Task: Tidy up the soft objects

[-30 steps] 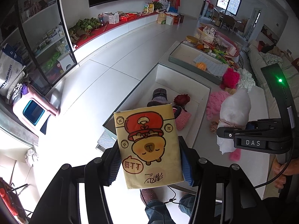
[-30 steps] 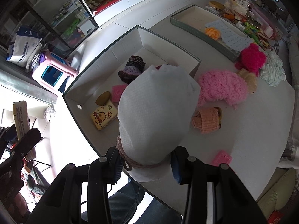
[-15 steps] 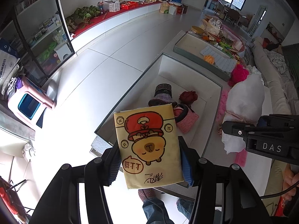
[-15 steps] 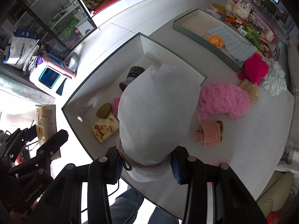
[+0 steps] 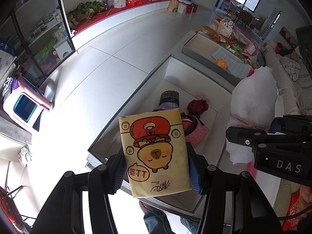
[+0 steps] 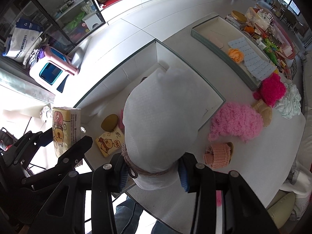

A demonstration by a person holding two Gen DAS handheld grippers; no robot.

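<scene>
L wrist view: left tongs (image 5: pixel 156 167) clamped on yellow tissue pack (image 5: pixel 155 152), held in air above near edge of white box (image 5: pixel 195 74) on the surface; R wrist view: right tongs (image 6: pixel 153 172) clamped on rope-tied neck of white cloth bundle (image 6: pixel 161 120), over same box w/ 2nd tissue pack (image 6: pixel 110 144) inside.

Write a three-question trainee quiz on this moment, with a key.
1. True or false: the left gripper is shut on a yellow tissue pack.
2. What binds the neck of the white cloth bundle in the right gripper? A) pinkish cord B) blue tape C) metal clip
3. Fill in: a second yellow tissue pack lies inside the white ____.

Key: 1 true; 2 A; 3 box.
</scene>
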